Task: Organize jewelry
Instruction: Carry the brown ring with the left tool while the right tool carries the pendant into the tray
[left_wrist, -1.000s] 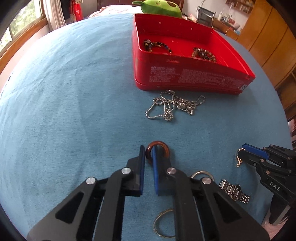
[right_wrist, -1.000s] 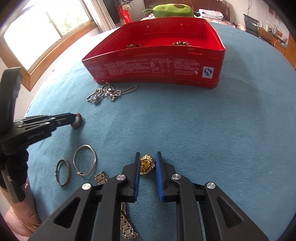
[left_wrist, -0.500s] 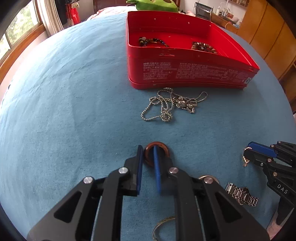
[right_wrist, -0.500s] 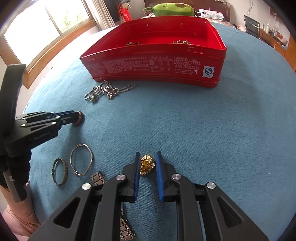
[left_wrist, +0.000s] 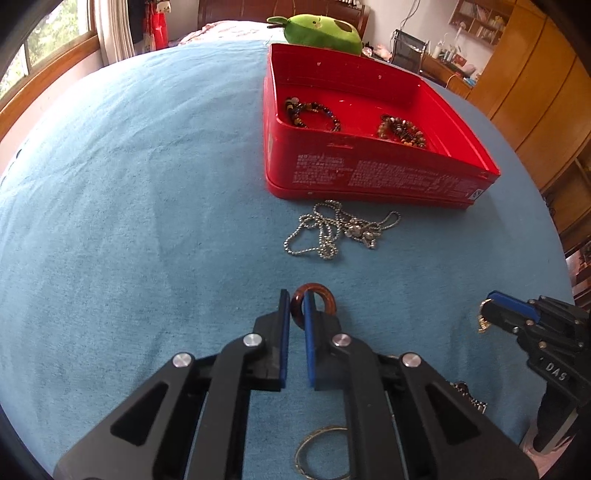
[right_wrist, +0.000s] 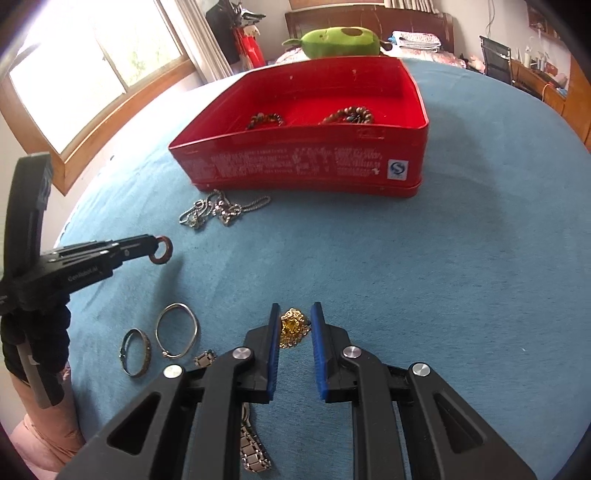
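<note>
Both tongs are loaded: left gripper (left_wrist: 295, 306) pinches the brown ring (left_wrist: 313, 305), right gripper (right_wrist: 294, 323) clamps the gold piece (right_wrist: 292, 328), both short of the red tin (right_wrist: 306, 162). Next, I reckon, carry them over its rim.

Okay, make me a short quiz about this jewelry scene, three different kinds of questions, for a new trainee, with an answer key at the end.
1. True or false: the red tin already holds two beaded bracelets.
2. Multiple choice: what is the left gripper shut on? A) the silver ball chain B) a brown ring C) a watch
3. Fill in: the right gripper is shut on a ____-coloured piece of jewelry.

Key
1. True: one dark beaded bracelet and one lighter bracelet lie inside.
2. B: the brown ring is pinched by its rim; the silver ball chain lies on the blue cloth before the tin.
3. Gold: the gold piece sits between the pads.
</note>
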